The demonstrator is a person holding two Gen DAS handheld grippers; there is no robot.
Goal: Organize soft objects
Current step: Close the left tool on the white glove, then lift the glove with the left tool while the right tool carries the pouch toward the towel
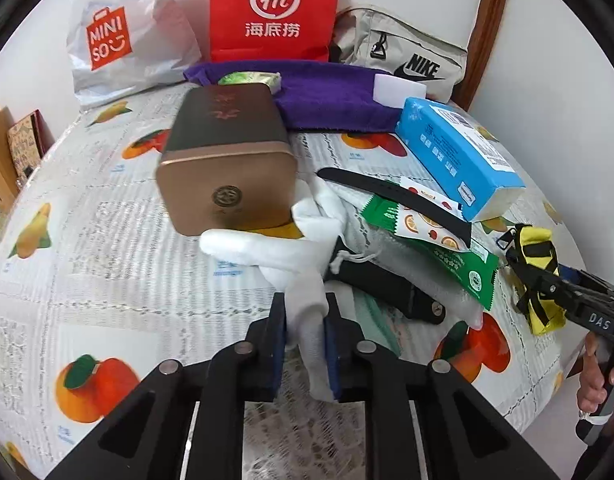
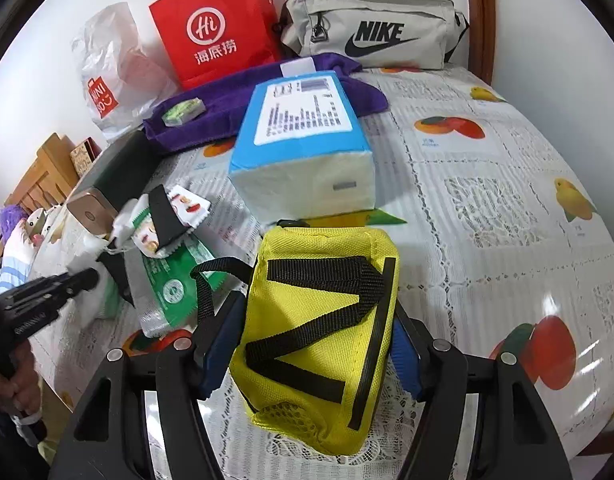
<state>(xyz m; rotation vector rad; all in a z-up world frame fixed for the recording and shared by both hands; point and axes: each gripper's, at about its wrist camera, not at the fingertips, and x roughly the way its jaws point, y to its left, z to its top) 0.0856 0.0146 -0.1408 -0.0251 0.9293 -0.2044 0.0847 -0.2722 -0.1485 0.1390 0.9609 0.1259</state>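
Both grippers clamped on soft items, tissue pack as reference.

The left gripper (image 1: 305, 320) is closed on a white cloth glove (image 1: 303, 256); its blue pads press the glove's cuff, and the glove's fingers lie against the base of a bronze tin box (image 1: 227, 168), left of the blue tissue pack (image 2: 303, 148). The right gripper (image 2: 311, 340) is clamped on a yellow pouch with black straps (image 2: 319, 320), which sits just in front of the tissue pack, over the fruit-print tablecloth (image 2: 487, 200). A green snack packet (image 1: 447, 256) and a black watch strap (image 1: 395, 196) lie left of the pack; a purple towel (image 2: 227, 100) lies behind it.
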